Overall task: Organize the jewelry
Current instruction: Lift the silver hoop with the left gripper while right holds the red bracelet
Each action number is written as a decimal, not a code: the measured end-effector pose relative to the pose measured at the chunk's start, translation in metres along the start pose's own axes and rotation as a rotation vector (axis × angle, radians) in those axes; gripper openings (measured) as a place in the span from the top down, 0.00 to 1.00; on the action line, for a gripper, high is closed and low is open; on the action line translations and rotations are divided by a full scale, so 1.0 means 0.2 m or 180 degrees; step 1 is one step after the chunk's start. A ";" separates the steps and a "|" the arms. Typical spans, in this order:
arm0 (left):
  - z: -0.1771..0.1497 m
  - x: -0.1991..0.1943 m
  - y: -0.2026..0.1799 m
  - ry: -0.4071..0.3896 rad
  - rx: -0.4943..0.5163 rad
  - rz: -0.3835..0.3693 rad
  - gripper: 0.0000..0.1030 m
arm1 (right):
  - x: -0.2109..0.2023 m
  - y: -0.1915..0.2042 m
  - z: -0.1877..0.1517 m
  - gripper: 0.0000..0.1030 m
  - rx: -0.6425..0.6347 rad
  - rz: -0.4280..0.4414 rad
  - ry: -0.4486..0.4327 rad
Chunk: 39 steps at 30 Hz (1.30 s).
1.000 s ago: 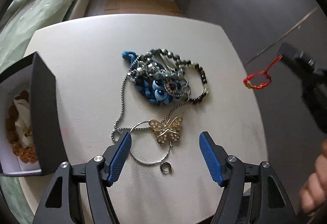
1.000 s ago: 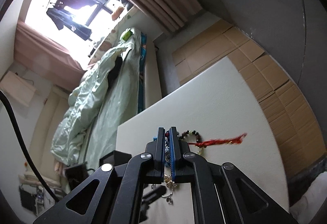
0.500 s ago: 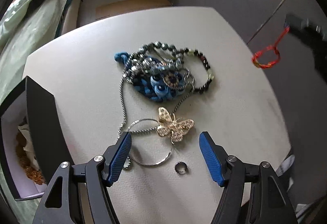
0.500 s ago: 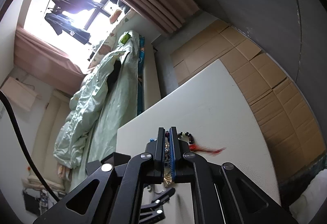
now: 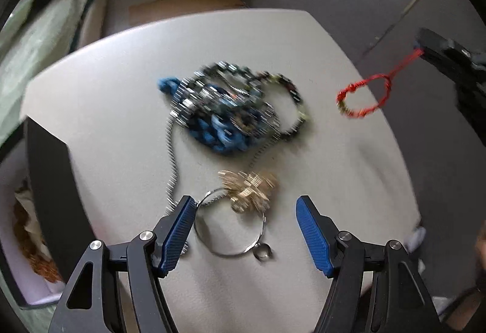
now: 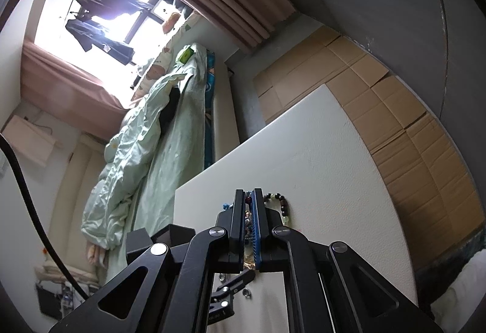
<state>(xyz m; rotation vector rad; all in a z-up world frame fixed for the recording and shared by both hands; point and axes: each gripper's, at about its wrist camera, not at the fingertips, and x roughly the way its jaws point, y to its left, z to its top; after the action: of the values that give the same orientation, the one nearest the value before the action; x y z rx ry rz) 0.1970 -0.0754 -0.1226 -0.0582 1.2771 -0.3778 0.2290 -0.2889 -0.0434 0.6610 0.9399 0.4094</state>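
Note:
A tangled pile of jewelry [image 5: 231, 117] lies on the white table [image 5: 106, 84]: blue chain links, beaded bracelets and a silver chain. A gold butterfly pendant [image 5: 249, 190], a silver hoop [image 5: 231, 229] and a small ring [image 5: 262, 252] lie nearer me. My left gripper [image 5: 244, 229] is open just above the hoop and pendant. My right gripper [image 5: 420, 50] is shut on the cord of a red string bracelet [image 5: 363, 96], which hangs in the air over the table's right edge. In the right wrist view its pads [image 6: 250, 220] are closed and the bracelet is hidden.
An open black box [image 5: 45, 196] with a pale lining and gold-brown items inside stands at the table's left edge. A bed with green bedding [image 6: 145, 132] lies beyond the table. Flattened cardboard [image 6: 395, 126] covers the floor on the far side.
The right gripper has carried the red bracelet leftward from beside the table toward its right edge. The left gripper has shifted slightly; the view is blurred by motion.

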 end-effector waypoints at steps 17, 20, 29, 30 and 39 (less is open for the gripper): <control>-0.06 0.08 -0.24 0.0022 0.0367 0.0705 0.35 | 0.05 0.02 -0.01 0.94 -0.0037 -0.0066 0.0081; -0.05 0.06 -0.21 -0.0037 0.0308 0.0713 0.50 | 0.04 0.02 -0.01 0.94 -0.0029 -0.0081 0.0080; -0.01 -0.05 -0.10 -0.0252 0.0079 0.0391 0.50 | 0.04 0.03 0.00 0.94 -0.0072 -0.0055 0.0085; -0.01 -0.09 -0.09 -0.0311 0.0027 0.0349 0.50 | 0.03 0.03 0.00 0.94 -0.0077 -0.0047 0.0084; 0.03 -0.35 0.07 -0.0756 -0.0330 0.0145 0.50 | 0.03 0.10 -0.03 0.94 -0.0202 0.0080 0.0060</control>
<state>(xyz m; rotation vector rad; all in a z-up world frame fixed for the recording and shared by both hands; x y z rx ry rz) 0.1890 -0.0424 -0.0606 -0.1572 1.0604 -0.2569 0.2269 -0.2683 -0.0351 0.6126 0.9336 0.4666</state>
